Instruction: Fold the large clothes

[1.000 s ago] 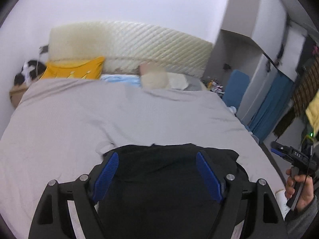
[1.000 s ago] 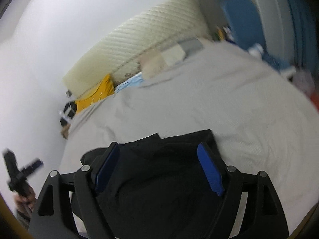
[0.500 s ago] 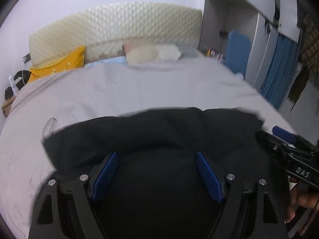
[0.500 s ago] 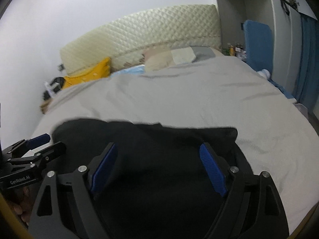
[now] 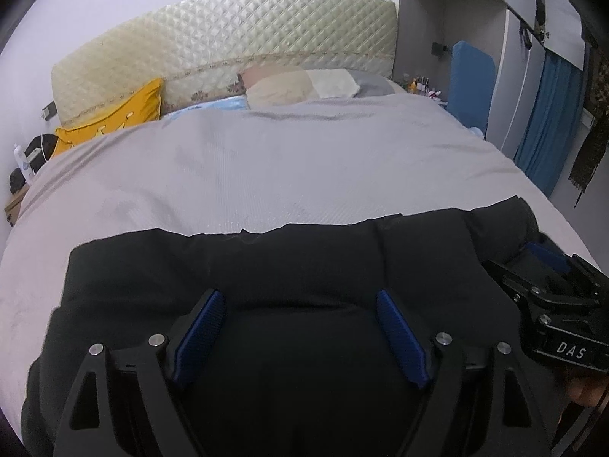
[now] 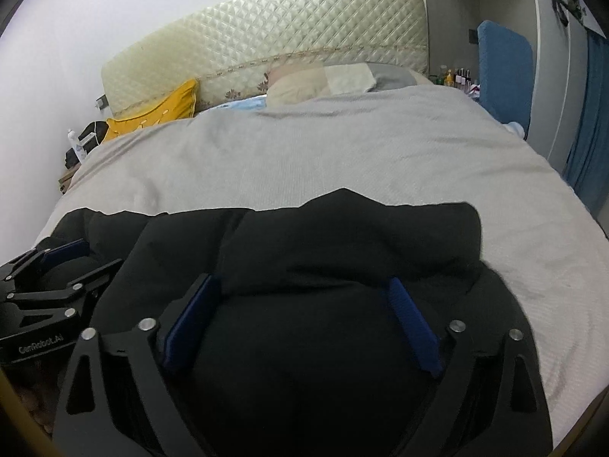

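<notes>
A large black garment [image 5: 266,266] lies in a wide, rumpled band across the near part of a grey bed [image 5: 289,160]; it also shows in the right wrist view [image 6: 342,236]. My left gripper [image 5: 298,320] is open, its blue pads spread over the cloth, nothing between them. My right gripper [image 6: 300,312] is open too, low over the garment's right part. Each gripper shows in the other's view, the right one [image 5: 548,285] at the garment's right end, the left one [image 6: 61,266] at its left end.
A quilted cream headboard [image 5: 228,45], a yellow cushion [image 5: 114,114] and beige pillows [image 5: 297,87] sit at the bed's far end. A blue chair [image 5: 470,83] and blue curtain [image 5: 548,122] stand to the right. A nightstand with small items [image 5: 23,175] is at the far left.
The garment was a compact pile one second ago; now it lies spread wider across the bed. Both grippers have come down close over it, side by side, still open.
</notes>
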A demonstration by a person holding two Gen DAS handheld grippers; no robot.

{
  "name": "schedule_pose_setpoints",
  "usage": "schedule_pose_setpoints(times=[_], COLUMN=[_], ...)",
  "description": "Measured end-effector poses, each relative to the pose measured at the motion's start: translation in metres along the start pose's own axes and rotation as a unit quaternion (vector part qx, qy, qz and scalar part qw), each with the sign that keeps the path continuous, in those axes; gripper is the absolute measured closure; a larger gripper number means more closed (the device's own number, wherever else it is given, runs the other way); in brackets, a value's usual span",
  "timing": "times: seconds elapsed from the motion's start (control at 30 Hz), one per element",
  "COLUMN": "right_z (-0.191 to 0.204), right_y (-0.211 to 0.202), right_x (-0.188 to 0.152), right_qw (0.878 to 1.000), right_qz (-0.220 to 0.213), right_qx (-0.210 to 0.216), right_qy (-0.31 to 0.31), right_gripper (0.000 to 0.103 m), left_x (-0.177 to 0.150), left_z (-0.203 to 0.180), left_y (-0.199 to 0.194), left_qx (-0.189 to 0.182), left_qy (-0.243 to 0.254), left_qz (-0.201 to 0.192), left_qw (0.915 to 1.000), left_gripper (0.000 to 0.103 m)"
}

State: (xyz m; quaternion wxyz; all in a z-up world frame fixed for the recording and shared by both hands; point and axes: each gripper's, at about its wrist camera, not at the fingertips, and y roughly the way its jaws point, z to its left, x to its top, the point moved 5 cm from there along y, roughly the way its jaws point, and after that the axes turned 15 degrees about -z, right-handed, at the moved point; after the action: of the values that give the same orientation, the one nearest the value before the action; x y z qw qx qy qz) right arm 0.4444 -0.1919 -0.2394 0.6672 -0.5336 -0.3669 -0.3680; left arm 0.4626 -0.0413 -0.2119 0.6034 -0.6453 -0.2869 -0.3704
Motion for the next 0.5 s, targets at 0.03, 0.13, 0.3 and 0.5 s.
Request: schedule_pose_setpoints(times=[0.03, 0.13, 0.3, 0.5], right_z=[0.001, 0.002, 0.006, 0.005], right_y=[0.003, 0.017, 0.024, 0.015], right_x=[-0.001, -0.002, -0.006, -0.009], right_qw=[1.0, 1.0, 1.0, 1.0], right_qz=[0.001, 0.005, -0.005, -0.009], right_qx=[-0.002, -0.01, -0.017, -0.015], right_qy=[0.002, -0.003, -0.017, -0.018], right_gripper=[0.005, 0.003, 0.001, 0.001], left_x=[0.0, -0.003, -0.006, -0.008], left_z=[0.001, 0.003, 0.004, 0.005], left_y=[0.002, 0.013, 0.017, 0.004], left_qx=[0.001, 0.005, 0.004, 0.003], left_qy=[0.0, 0.001, 0.0, -0.003], left_qz=[0.001, 0.003, 0.005, -0.007], left_qw=[1.0, 1.0, 1.0, 1.0], left_gripper=[0.02, 0.019, 0.019, 0.019])
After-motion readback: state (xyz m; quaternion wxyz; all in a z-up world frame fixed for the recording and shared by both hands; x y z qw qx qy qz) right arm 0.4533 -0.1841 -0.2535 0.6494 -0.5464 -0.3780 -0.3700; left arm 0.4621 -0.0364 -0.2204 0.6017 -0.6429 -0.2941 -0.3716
